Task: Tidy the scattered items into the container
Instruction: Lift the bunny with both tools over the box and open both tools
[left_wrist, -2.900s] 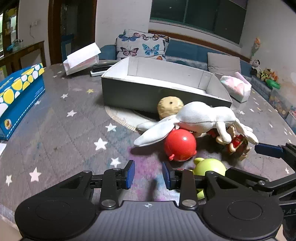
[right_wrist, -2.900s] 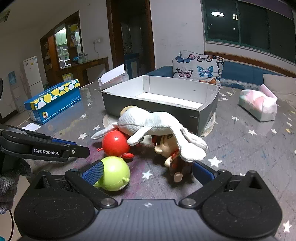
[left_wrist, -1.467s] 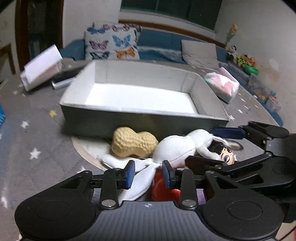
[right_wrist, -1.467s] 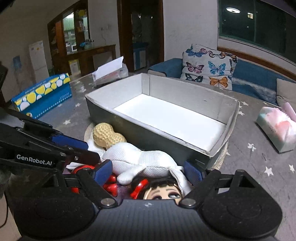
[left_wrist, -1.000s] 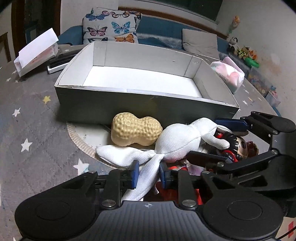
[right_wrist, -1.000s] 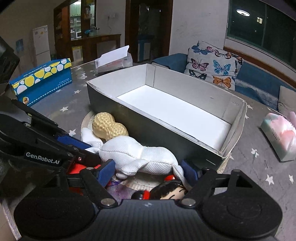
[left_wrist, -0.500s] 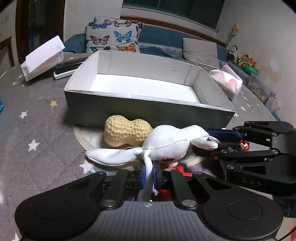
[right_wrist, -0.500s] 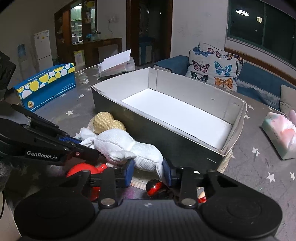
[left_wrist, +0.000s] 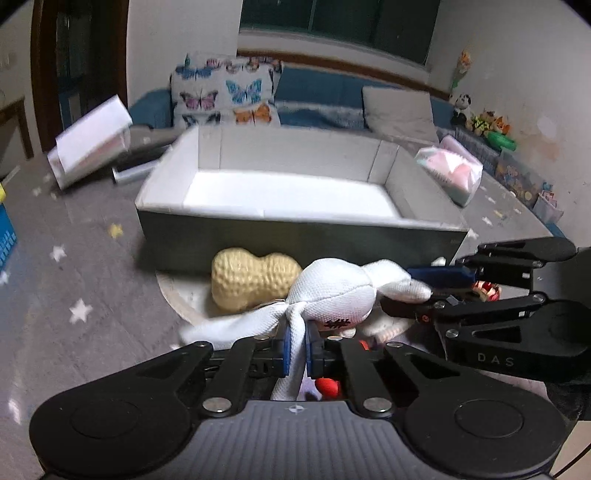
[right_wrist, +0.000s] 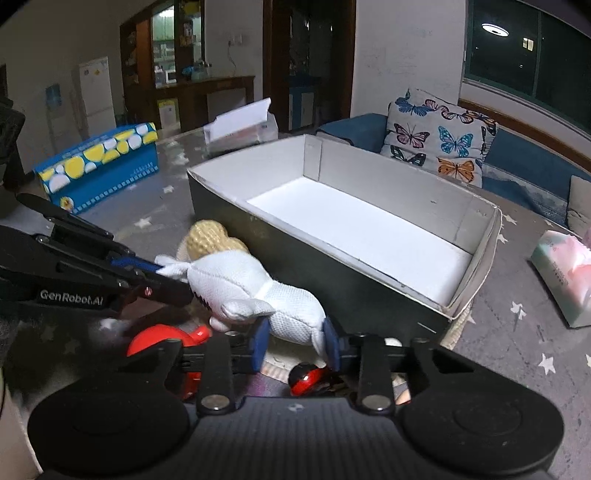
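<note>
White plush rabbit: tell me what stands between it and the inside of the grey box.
Only the box's near wall does. The white plush rabbit lies just before it, pinched by the left gripper at an ear and by the right gripper at its body. The peanut toy sits beside it, not in the path.

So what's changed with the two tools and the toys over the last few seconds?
Both tools came in from open and closed on the white plush rabbit: left tool on an ear, right tool on its rear. The peanut toy, red ball and empty box stayed put.
</note>
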